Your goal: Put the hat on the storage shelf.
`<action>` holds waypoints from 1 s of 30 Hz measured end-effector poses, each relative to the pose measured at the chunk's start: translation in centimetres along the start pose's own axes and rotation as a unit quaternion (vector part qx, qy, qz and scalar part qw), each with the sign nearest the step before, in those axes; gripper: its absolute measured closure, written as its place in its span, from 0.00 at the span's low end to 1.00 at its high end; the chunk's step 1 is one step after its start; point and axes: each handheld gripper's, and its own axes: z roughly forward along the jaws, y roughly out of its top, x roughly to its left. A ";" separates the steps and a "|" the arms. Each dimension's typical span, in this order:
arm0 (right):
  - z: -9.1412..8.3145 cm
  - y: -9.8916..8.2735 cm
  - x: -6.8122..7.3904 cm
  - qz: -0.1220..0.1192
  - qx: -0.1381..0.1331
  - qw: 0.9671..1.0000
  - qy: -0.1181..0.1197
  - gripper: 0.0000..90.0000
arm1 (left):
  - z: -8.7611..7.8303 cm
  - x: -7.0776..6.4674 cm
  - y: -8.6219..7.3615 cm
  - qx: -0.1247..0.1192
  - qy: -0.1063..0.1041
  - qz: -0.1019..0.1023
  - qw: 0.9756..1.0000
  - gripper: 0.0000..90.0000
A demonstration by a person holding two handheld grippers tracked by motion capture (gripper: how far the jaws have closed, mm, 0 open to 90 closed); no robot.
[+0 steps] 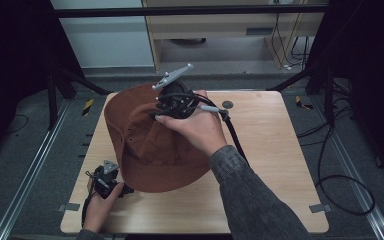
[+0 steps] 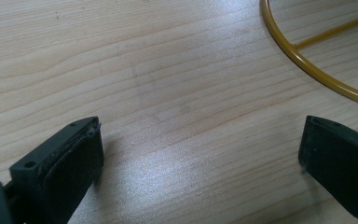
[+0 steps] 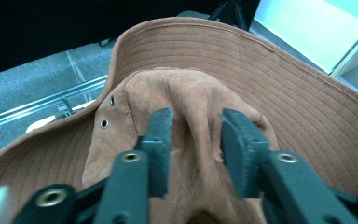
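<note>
A brown wide-brimmed hat (image 1: 145,145) lies on the wooden table (image 1: 275,150), with its brim curling up at the far left. My right gripper (image 1: 172,102) reaches down onto its crown from the far side. In the right gripper view the hat (image 3: 261,70) is close up, and my right gripper (image 3: 196,126) stands open astride a raised fold of the crown, a thin shadow showing beside the cloth. My left gripper (image 1: 122,189) rests at the front left by the brim. In its own view the left gripper (image 2: 200,144) is wide open over bare wood.
A thin yellow wire ring (image 2: 298,52) lies on the wood ahead and to the right of the left jaws. A small dark disc (image 1: 227,104) sits near the table's far edge. Metal rails run along both sides of the table, and cables (image 1: 345,180) loop on the floor to the right.
</note>
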 end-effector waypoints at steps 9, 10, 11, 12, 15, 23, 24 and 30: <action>-1.7 -0.1 0.4 0.000 -0.016 1.000 -0.023 0.32 | 0.0 0.0 0.0 0.000 0.000 0.000 1.000 0.00; -2.1 -0.2 0.3 0.002 -0.017 0.999 -0.028 0.29 | 0.0 0.0 0.0 0.000 0.000 0.000 1.000 0.00; -2.6 -0.3 0.2 0.004 -0.019 0.999 -0.033 0.27 | 0.0 0.0 0.0 0.000 0.000 0.000 1.000 0.00; -3.1 -0.4 0.1 0.006 -0.023 0.999 -0.039 0.24 | 0.0 0.0 0.0 0.000 0.000 0.000 1.000 0.00; -4.9 -0.9 -0.5 0.015 -0.033 0.998 -0.053 0.19 | 0.0 0.0 0.0 0.000 0.000 -0.001 1.000 0.00; -8.9 -3.6 -3.1 0.047 -0.049 0.994 -0.089 0.11 | 0.0 0.0 0.0 0.000 0.001 0.000 1.000 0.00; -8.9 -3.6 -3.1 0.047 -0.049 0.994 -0.089 0.11 | 0.0 0.0 0.0 0.000 0.001 0.000 1.000 0.00; -10.3 -6.4 -5.0 0.075 -0.048 0.991 -0.104 0.08 | 0.0 0.0 0.0 0.000 0.001 0.000 1.000 0.00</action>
